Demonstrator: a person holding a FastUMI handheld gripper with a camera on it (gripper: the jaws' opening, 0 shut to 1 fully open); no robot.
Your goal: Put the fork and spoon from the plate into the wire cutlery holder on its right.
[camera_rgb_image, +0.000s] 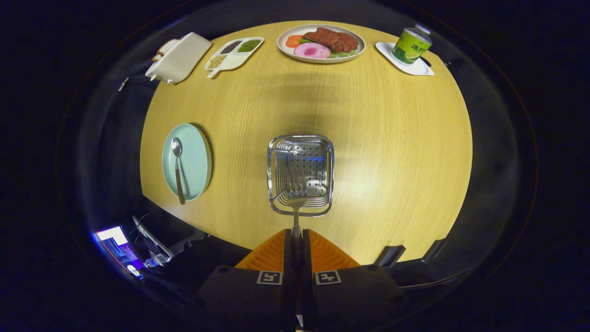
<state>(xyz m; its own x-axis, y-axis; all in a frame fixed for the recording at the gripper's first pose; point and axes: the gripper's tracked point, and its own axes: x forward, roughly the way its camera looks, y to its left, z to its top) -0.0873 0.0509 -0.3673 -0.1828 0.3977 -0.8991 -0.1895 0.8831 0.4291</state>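
While clamped on one silver metal fork [297, 203], tongs [297, 240] poised over one square wire cutlery holder [300, 175] mid-counter [392, 138]; one silver spoon [177, 166] on one round pale-green plate [196, 161] near left edge.

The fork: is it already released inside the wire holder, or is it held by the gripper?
Held. The gripper is shut on the fork handle, its tines over the wire holder. The spoon lies on the plate.

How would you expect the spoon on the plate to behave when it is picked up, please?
The spoon looks like polished metal, so probably stiff but slippery. Its thin handle lies flat on the plate, likely awkward to get under. The hand-held gripper is shut on the fork over the holder.
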